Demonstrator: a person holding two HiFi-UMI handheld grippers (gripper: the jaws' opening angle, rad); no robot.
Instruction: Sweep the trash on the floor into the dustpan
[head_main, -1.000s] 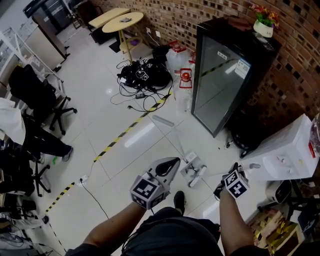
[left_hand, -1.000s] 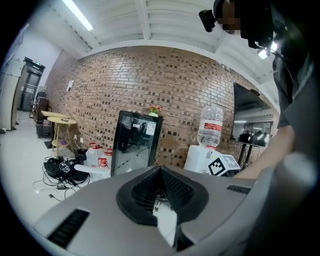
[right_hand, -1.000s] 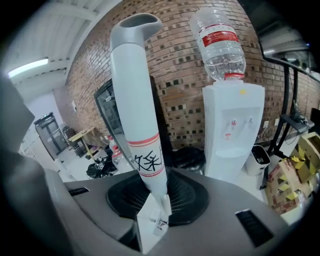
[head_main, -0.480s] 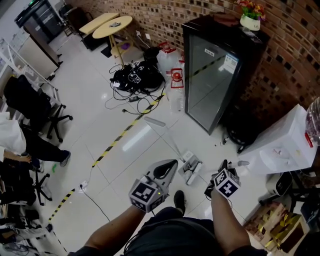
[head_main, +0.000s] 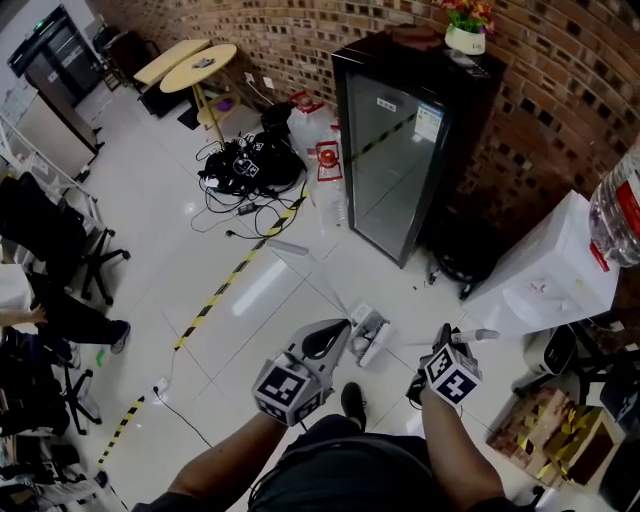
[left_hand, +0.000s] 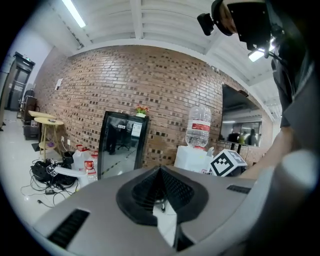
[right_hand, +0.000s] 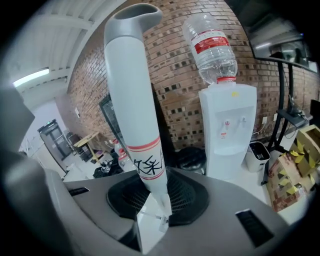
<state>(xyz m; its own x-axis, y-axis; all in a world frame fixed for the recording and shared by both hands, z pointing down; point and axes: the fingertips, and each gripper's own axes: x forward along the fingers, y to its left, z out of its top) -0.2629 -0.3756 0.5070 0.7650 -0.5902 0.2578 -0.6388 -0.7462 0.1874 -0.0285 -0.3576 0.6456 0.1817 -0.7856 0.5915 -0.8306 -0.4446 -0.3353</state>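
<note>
My right gripper (head_main: 447, 352) is shut on a white handle (right_hand: 136, 115) with red bands and black print. The handle's grey tip (head_main: 482, 335) points up beside the marker cube, and its lower end is hidden. A white dustpan (head_main: 366, 336) stands on the tiled floor between the two grippers. Its thin shaft rises to a white grip (head_main: 288, 247). My left gripper (head_main: 335, 335) hovers just left of the dustpan. In the left gripper view its pads (left_hand: 150, 192) meet, with nothing seen between them. Small dark bits (head_main: 430, 278) lie on the floor by the fridge's corner.
A black glass-door fridge (head_main: 400, 150) stands ahead, with a water dispenser (head_main: 530, 290) to its right. Water jugs (head_main: 322, 165) and a cable tangle (head_main: 240, 165) lie to its left. Yellow-black tape (head_main: 215, 295) crosses the floor. Office chairs (head_main: 55, 240) are at left and a cardboard box (head_main: 540, 435) at lower right.
The head view has swung right, so the fridge and dustpan sit further left in the picture. Both grippers keep their grip state and their places beside the dustpan.
</note>
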